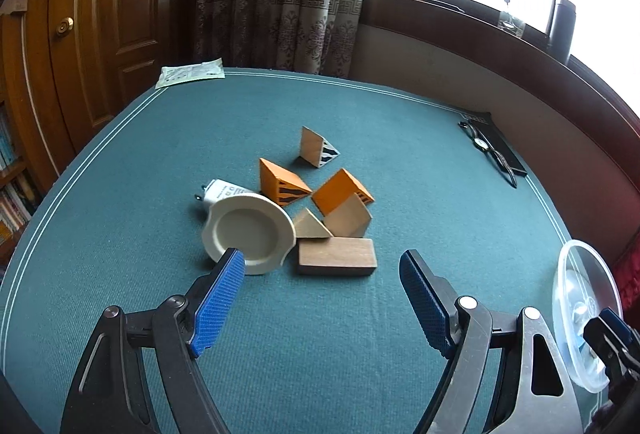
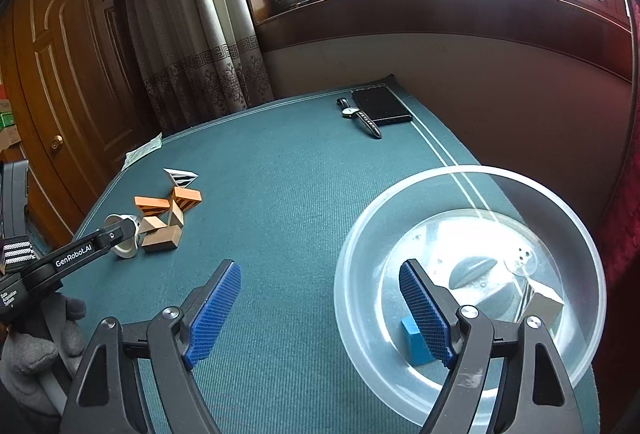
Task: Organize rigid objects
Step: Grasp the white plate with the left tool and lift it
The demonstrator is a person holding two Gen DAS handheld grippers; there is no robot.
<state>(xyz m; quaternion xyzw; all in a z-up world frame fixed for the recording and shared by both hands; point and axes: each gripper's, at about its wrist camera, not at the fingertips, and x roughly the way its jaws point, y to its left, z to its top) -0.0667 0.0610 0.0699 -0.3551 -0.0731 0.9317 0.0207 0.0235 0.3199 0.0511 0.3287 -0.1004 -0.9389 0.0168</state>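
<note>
Bare desk (image 1: pixel 320 334) ahead of the blocks (image 1: pixel 336 261), bowl (image 2: pixel 472 170) at right, plate (image 1: pixel 248 234) fronting the pile.

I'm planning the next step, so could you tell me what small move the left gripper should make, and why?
Probably ease the open, empty left gripper forward onto the brown wooden block, the nearest loose piece; the clear bowl already holds two blocks.

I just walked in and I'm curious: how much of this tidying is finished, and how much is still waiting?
Early days. Done: a blue block and a pale block lie in the clear bowl. In hand: nothing; the left gripper and right gripper are both open and empty. Left: the pile of wooden blocks, including orange striped wedges, plus a small white dish and a white plug adapter, still on the green table.
</note>
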